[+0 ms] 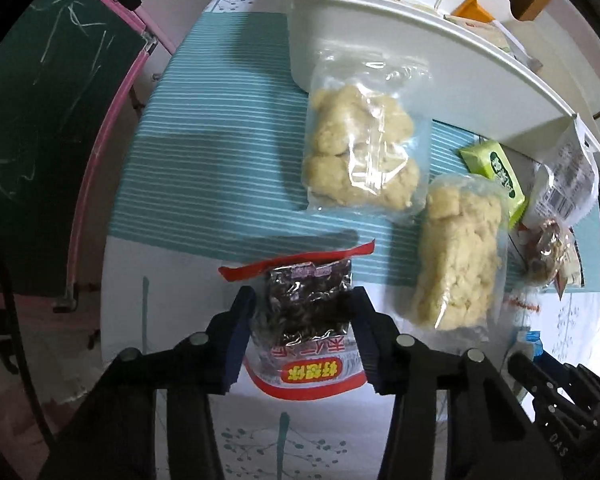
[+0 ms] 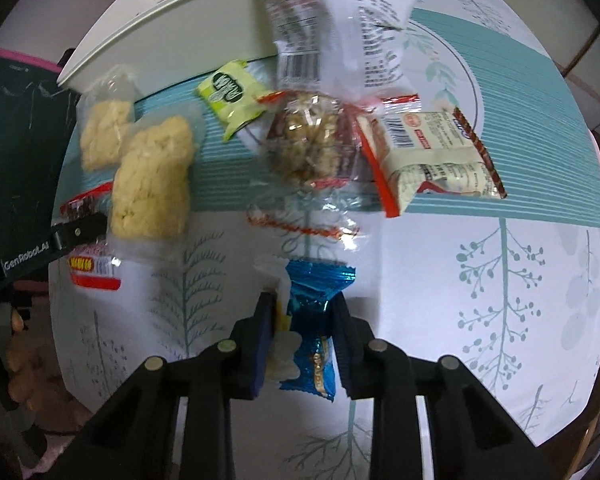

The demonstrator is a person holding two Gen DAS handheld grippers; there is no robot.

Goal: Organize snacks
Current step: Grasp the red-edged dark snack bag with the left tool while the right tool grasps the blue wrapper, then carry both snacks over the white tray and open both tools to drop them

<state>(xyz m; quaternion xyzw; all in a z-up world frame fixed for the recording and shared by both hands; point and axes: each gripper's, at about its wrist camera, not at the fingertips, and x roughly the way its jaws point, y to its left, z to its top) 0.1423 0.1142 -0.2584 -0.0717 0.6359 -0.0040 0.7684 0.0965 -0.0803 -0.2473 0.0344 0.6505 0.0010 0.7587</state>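
Note:
My left gripper (image 1: pixel 304 300) is shut on a clear bag of dark snacks with red trim (image 1: pixel 310 312), low over the table. My right gripper (image 2: pixel 302 304) is shut on a blue foil snack packet (image 2: pixel 314 312), pinched together with a small white wrapper. Two clear bags of pale yellow puffed snacks (image 1: pixel 360 148) (image 1: pixel 456 248) lie in front of the white storage bin (image 1: pixel 400 60). The left gripper and its bag show at the left edge of the right wrist view (image 2: pixel 88 236).
A green packet (image 2: pixel 232 98), a clear bag of brown nuts (image 2: pixel 312 140), a white cracker pack with red ends (image 2: pixel 432 156) and a white printed bag (image 2: pixel 340 20) lie near the bin (image 2: pixel 172 32). A green chalkboard with pink frame (image 1: pixel 52 120) stands left of the table.

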